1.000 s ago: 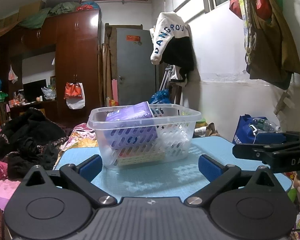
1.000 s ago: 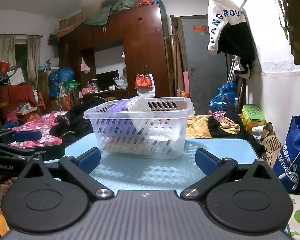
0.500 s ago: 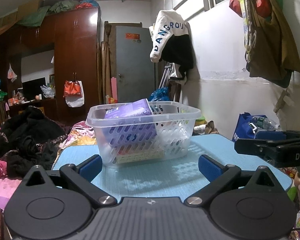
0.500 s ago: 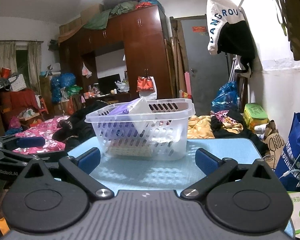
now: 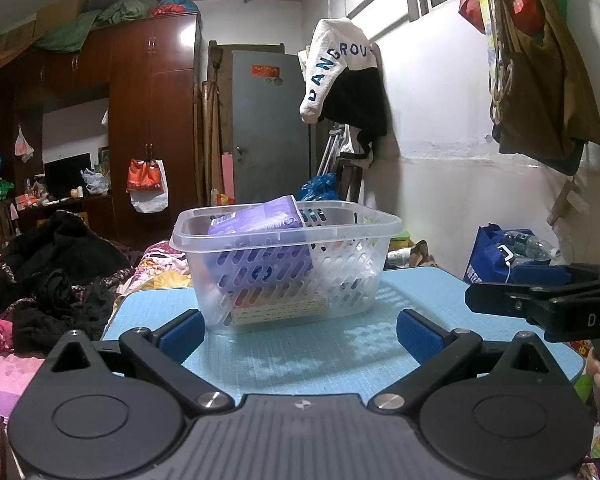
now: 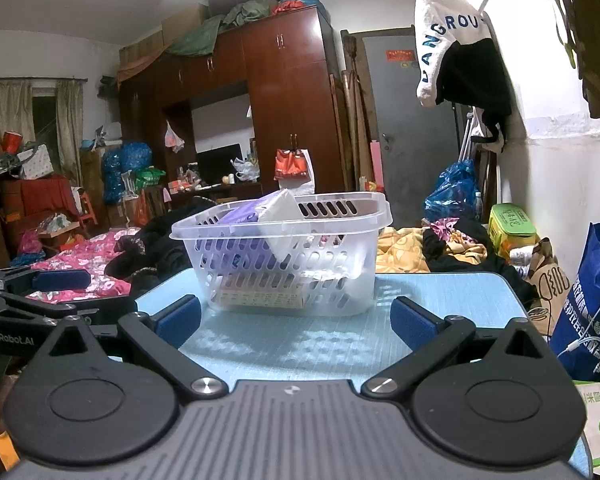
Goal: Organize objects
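A clear plastic basket (image 5: 340,280) stands on the light blue table (image 5: 300,360); it also shows in the right wrist view (image 6: 340,284). A purple pack (image 5: 260,224) leans inside it, sticking above the rim, with flat boxes below. In the right wrist view the purple pack (image 6: 244,216) has a white pack (image 6: 282,216) next to it. My left gripper (image 5: 298,334) is open and empty, just short of the basket. My right gripper (image 6: 296,320) is open and empty, also just in front of the basket. Each gripper shows at the edge of the other's view.
A blue bag (image 5: 496,256) with a bottle stands right of the table, below the white wall. A bed with dark clothes (image 5: 52,272) lies to the left. A wardrobe (image 6: 284,120) and grey door (image 5: 272,128) stand at the back.
Both cameras have tilted down slightly, so the basket sits a little higher in view. The grippers stay open and the basket has not moved.
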Motion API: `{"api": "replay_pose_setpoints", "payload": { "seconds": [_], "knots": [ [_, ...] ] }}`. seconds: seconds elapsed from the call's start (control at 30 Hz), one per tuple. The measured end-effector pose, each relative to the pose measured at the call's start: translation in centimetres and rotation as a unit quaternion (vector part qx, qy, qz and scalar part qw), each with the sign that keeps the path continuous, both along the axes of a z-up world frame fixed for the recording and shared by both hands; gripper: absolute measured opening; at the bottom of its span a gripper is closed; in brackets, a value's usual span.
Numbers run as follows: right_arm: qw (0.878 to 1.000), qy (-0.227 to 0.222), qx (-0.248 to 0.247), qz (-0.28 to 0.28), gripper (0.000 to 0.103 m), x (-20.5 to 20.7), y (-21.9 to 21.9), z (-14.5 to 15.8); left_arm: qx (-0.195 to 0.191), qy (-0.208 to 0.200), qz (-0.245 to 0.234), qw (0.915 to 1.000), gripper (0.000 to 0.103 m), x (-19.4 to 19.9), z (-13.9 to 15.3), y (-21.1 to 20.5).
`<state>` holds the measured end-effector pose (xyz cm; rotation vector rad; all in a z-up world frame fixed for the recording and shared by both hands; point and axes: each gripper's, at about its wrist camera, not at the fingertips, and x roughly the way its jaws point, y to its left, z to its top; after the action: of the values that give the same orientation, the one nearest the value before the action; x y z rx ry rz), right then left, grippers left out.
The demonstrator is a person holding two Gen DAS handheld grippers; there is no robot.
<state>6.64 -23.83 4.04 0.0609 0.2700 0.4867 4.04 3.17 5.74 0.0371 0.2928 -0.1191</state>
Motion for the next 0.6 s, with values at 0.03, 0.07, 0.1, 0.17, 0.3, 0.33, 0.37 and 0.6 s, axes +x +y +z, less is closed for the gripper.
{"api": "replay_pose_setpoints", "payload": {
  "seconds": [0.03, 0.07, 0.1, 0.17, 0.3, 0.33, 0.37, 0.6],
  "knots": [
    [1.0, 0.0, 0.0, 0.0, 0.103, 0.01, -0.01, 0.02, 0.0, 0.0, 0.0, 1.0, 0.103, 0.02, -0.02, -0.03],
    [1.0, 0.0, 0.0, 0.0, 0.103, 0.0, 0.01, -0.01, 0.0, 0.0, 0.0, 1.0, 0.103, 0.02, -0.03, -0.07],
    [1.0, 0.0, 0.0, 0.0, 0.103, 0.0, -0.01, 0.0, 0.0, 0.0, 0.0, 1.0, 0.103, 0.02, -0.04, -0.08],
    [1.0, 0.0, 0.0, 0.0, 0.103, 0.01, -0.03, 0.02, 0.0, 0.0, 0.0, 1.0, 0.103, 0.01, -0.03, -0.09],
    [1.0, 0.0, 0.0, 0.0, 0.103, 0.0, 0.0, 0.0, 0.0, 0.0, 0.0, 1.0, 0.103, 0.02, -0.03, -0.09],
    [1.0, 0.001, 0.0, -0.001, 0.103, 0.0, 0.03, -0.09, 0.0, 0.0, -0.001, 1.0, 0.103, 0.02, -0.03, -0.09],
    [1.0, 0.001, 0.0, 0.0, 0.103, 0.03, -0.02, -0.04, 0.0, 0.001, -0.001, 1.0, 0.103, 0.07, -0.04, -0.13],
    [1.0, 0.001, 0.0, 0.0, 0.103, 0.04, -0.01, -0.03, 0.0, -0.005, -0.007, 1.0, 0.103, 0.11, -0.14, -0.36]
  ]
}}
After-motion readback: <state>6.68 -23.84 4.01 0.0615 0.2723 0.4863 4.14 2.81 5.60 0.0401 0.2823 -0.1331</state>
